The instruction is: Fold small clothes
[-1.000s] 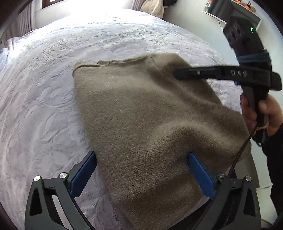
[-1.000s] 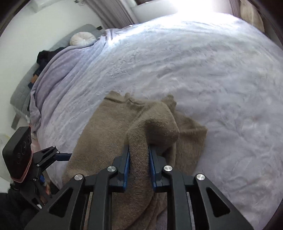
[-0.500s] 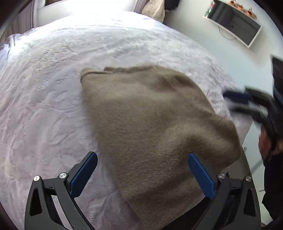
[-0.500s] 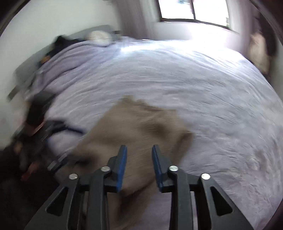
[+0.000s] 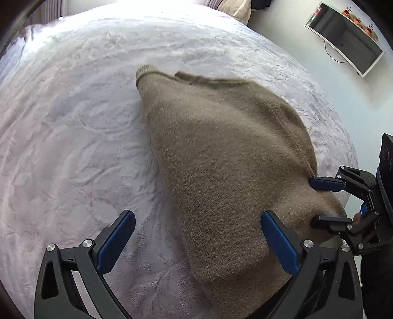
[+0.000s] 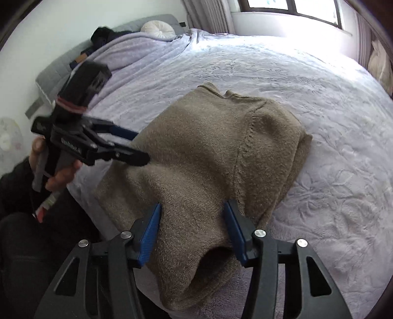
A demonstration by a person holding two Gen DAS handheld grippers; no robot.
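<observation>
A brown knit sweater (image 5: 221,152) lies folded on the lavender bedspread (image 5: 73,147), its hem hanging over the near bed edge. My left gripper (image 5: 196,218) stands open and wide above the sweater's near left part; its right finger (image 5: 277,238) is over the knit and its left one over the bedspread. My right gripper (image 6: 192,208) has its jaws opening, with a hump of the sweater (image 6: 208,152) between the blue pads, which do not squeeze it. Each gripper shows in the other's view: the right gripper (image 5: 316,201) at the sweater's right corner, the left gripper (image 6: 137,144) at its left side.
A wall-mounted screen (image 5: 343,36) hangs beyond the bed. A round white cushion (image 6: 157,28) and dark clothes (image 6: 103,34) lie at the grey headboard. A window (image 6: 294,9) is behind the bed. A person's hand (image 6: 61,176) holds the left gripper at the bed edge.
My right gripper let go of the sweater fold it was shut on, opened, and pulled back to the sweater's near right corner. The left gripper shifted slightly and stayed open.
</observation>
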